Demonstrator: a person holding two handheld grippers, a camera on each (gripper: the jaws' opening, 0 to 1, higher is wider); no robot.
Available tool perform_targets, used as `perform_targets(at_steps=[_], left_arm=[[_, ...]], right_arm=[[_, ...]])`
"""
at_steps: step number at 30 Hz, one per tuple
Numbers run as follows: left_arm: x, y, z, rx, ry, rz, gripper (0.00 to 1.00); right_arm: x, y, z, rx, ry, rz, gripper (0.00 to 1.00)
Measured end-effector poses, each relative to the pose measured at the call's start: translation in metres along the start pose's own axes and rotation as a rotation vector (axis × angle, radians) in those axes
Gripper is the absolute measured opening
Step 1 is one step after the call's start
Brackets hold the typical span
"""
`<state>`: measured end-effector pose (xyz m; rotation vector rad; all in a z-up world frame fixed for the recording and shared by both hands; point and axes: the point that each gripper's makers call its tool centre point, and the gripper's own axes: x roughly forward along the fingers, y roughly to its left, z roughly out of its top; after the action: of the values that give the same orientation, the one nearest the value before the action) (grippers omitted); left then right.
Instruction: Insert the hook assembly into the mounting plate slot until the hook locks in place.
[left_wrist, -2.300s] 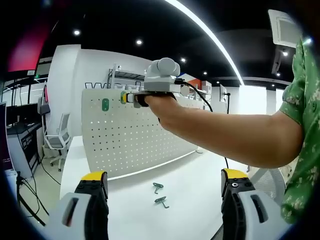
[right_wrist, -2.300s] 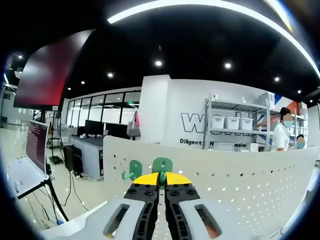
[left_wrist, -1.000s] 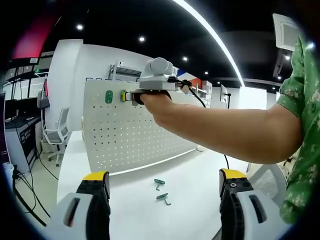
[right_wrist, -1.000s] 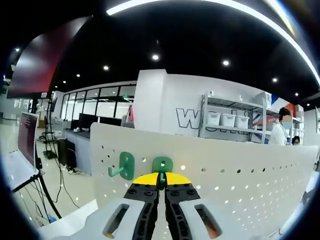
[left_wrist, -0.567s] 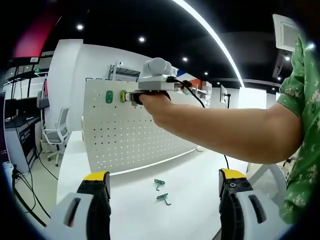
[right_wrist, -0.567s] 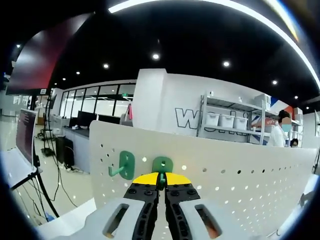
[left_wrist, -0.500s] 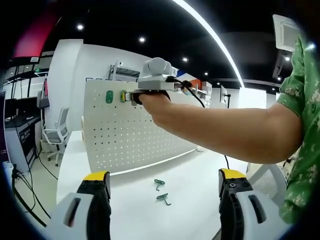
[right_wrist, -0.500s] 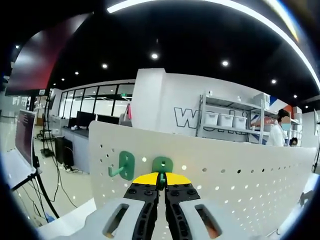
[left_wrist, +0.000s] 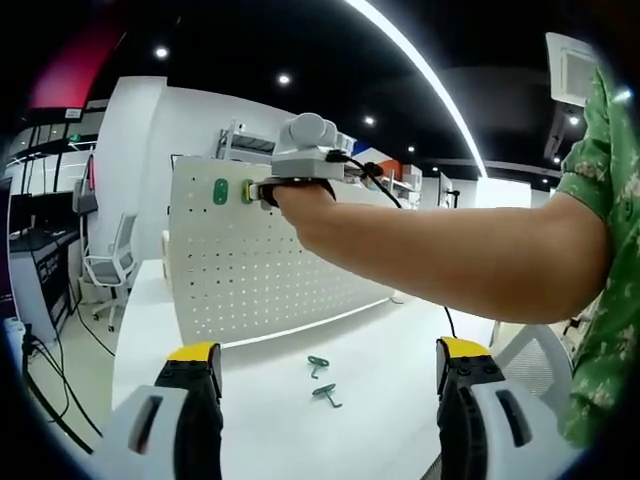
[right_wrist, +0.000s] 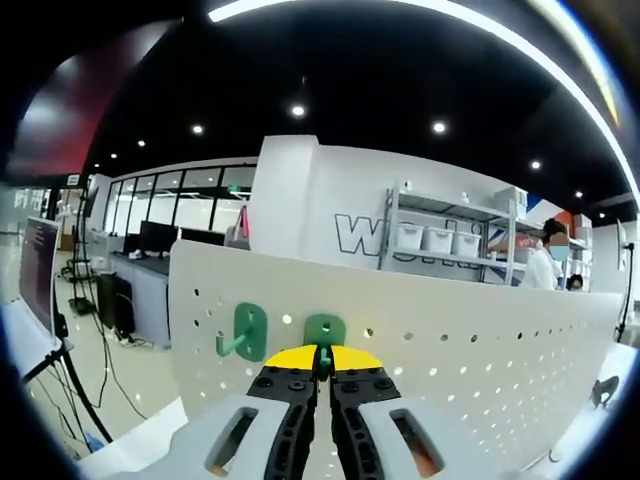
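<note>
left gripper view: the left gripper (left_wrist: 328, 420) hangs wide open over the white table (left_wrist: 400, 350); two spare hooks (left_wrist: 322, 380) lie loose before the upright pegboard (left_wrist: 260, 270).

right gripper view: the right gripper (right_wrist: 320, 372), jaws pinched, grips a green hook (right_wrist: 324, 330) against the board's top rows, just beside a mounted hook (right_wrist: 244, 332).

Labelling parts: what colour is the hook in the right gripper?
Green hook; best in the right gripper view.

Beside mounted hook (right_wrist: 243, 333): the held hook (right_wrist: 324, 330) sits close, narrow gap.
Below pegboard (left_wrist: 270, 270): open counter (left_wrist: 390, 360), two loose hooks (left_wrist: 322, 380) lying there.
</note>
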<state>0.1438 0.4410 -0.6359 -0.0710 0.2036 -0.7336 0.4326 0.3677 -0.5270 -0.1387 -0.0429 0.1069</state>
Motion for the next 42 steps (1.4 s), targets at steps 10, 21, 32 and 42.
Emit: perform_targets(at_steps=[10,21,32,42], left_arm=[[-0.006,0.003,-0.002,0.002,0.005,0.011,0.91],[-0.011,0.006,-0.003,-0.001,0.005,0.022,0.9],[-0.012,0.003,0.006,0.022,-0.004,0.031,0.91],[-0.015,-0.002,0.023,0.048,-0.032,0.044,0.91]], right_arm=[[0.001,0.0,0.003,0.058,-0.009,-0.039,0.04],[0.001,-0.002,0.001,0.018,-0.018,-0.042,0.04],[-0.004,-0.003,0.002,0.025,-0.015,-0.025,0.08],[-0.022,-0.007,-0.001,0.042,-0.009,-0.001,0.14]])
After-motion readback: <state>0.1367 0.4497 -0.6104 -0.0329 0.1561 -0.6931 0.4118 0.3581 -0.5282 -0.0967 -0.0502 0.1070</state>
